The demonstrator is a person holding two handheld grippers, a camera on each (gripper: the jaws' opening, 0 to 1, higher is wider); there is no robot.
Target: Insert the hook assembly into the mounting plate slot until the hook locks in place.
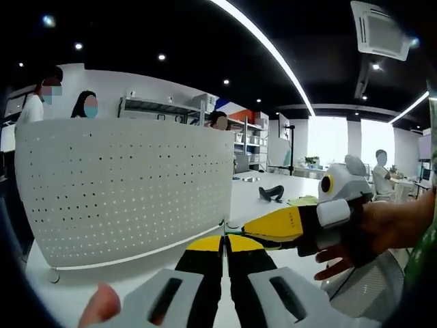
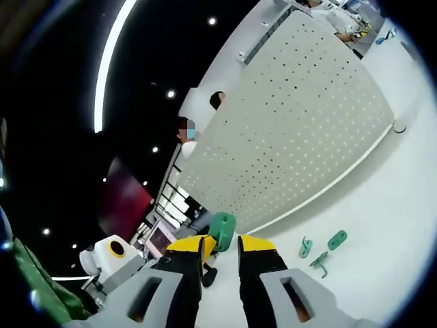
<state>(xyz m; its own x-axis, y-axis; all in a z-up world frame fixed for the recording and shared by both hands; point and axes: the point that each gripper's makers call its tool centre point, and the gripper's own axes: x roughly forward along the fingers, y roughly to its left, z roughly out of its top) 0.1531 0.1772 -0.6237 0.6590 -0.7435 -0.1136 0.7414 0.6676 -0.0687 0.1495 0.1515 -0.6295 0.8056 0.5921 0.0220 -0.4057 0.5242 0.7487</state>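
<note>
Three green hooks (image 2: 319, 249) on table (image 2: 382, 225), beside pegboard (image 2: 300, 130)

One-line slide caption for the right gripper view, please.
Right gripper open before a white perforated pegboard panel, small green plastic hooks lying on the white table.

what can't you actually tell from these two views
- Left gripper view: the table behind the pegboard is hidden by the board.
- Right gripper view: the green hooks on the table are too small to tell their shape.
- Right gripper view: the green piece is partly covered by the right hand-held gripper; grip unclear.
</note>
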